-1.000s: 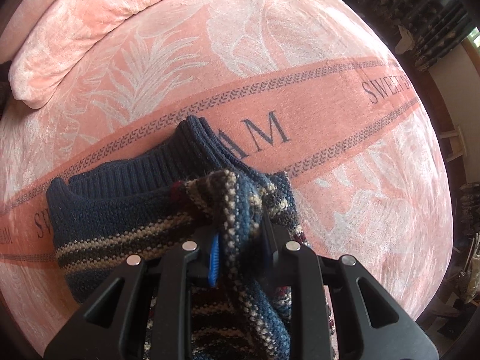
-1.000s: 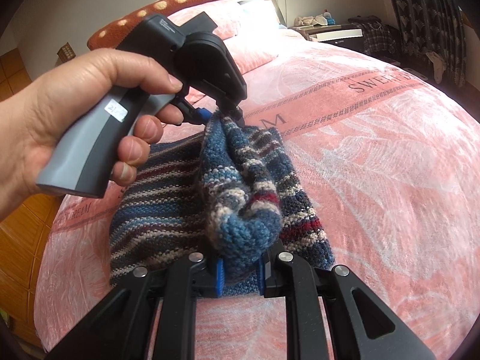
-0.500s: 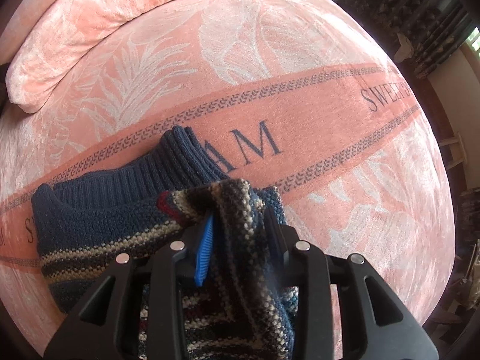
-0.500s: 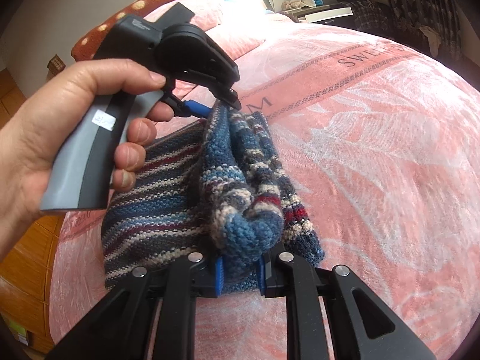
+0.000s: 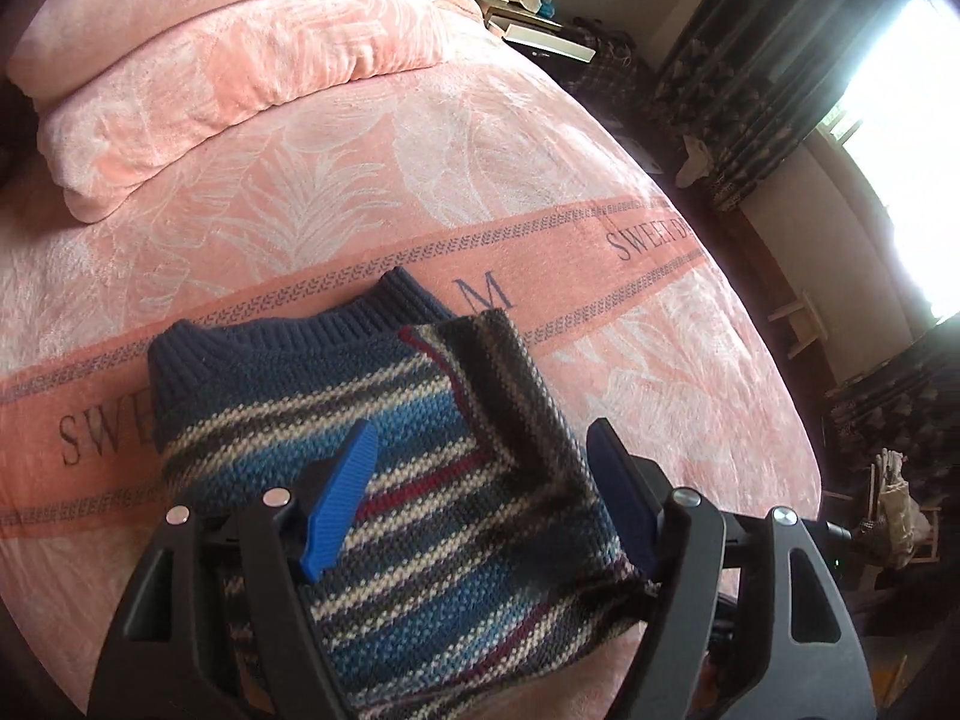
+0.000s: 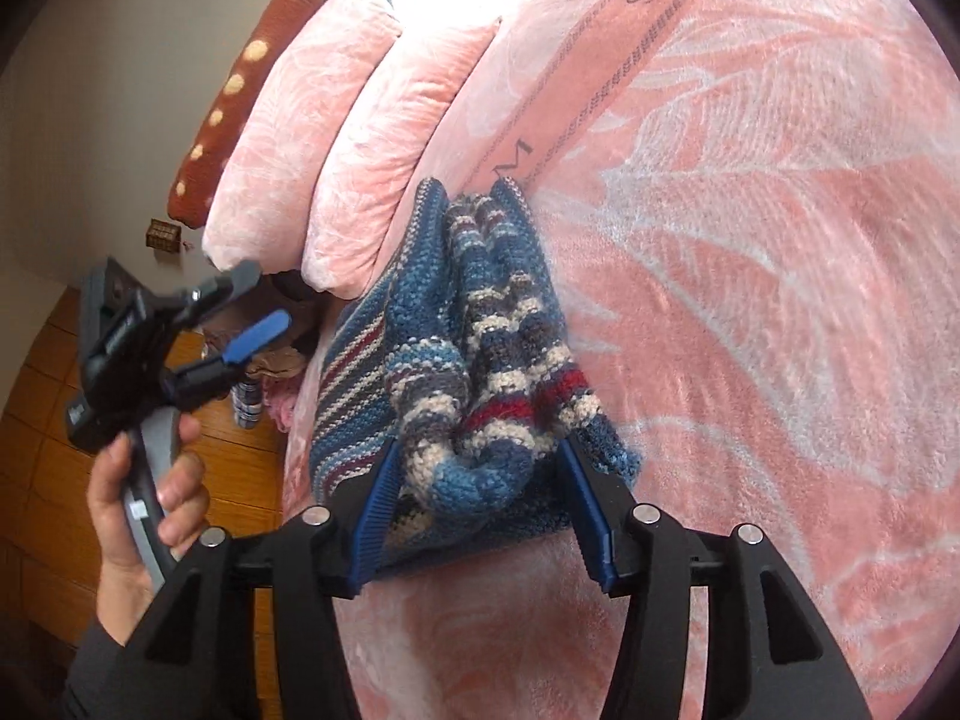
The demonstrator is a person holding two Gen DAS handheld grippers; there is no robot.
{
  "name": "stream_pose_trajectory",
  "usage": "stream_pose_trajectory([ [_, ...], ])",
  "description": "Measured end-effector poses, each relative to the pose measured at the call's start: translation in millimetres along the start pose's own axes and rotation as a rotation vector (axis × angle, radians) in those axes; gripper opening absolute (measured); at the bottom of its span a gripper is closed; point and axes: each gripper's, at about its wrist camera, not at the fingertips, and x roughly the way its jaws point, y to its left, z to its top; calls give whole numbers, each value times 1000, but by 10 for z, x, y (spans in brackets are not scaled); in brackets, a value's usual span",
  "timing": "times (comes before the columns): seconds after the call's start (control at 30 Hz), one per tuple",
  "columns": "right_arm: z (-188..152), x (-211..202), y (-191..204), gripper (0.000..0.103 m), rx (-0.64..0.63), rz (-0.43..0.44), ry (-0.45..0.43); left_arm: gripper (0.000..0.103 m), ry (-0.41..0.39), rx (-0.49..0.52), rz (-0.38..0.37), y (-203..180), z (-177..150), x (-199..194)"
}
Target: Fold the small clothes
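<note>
A small knitted sweater with blue, cream and red stripes and a navy ribbed collar lies on the pink bedspread. One side is folded over on top of it. My left gripper hovers just above the sweater, open and holding nothing. In the right wrist view the sweater bunches into a thick fold that sits between the spread fingers of my right gripper, which is open. A hand holds the left gripper raised off the bed's left side.
Two pink pillows are stacked at the head of the bed, with a red spotted bolster behind them. A cluttered nightstand and dark curtains stand past the far side. Wooden floor lies left of the bed.
Both grippers have opened and let go of the sweater's fold. The left gripper has lifted up and back, and the folded side now rests on the sweater.
</note>
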Motion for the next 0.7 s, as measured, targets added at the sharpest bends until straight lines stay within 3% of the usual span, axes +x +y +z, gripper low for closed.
stream_pose_trajectory([
  [0.1,48,-101,-32,61,6,66,32,75,4,-58,-94,276,-336,-253],
  [0.23,253,4,109,63,-60,74,144,76,29,-142,-220,573,-656,-361],
  [0.33,441,215,223,71,-66,55,242,76,43,-230,-334,762,-785,-312],
  [0.47,630,548,348,72,-92,-3,346,75,63,-286,-373,888,-857,-140],
  [0.7,899,865,527,66,-116,-39,404,74,65,-297,-439,883,-836,56],
])
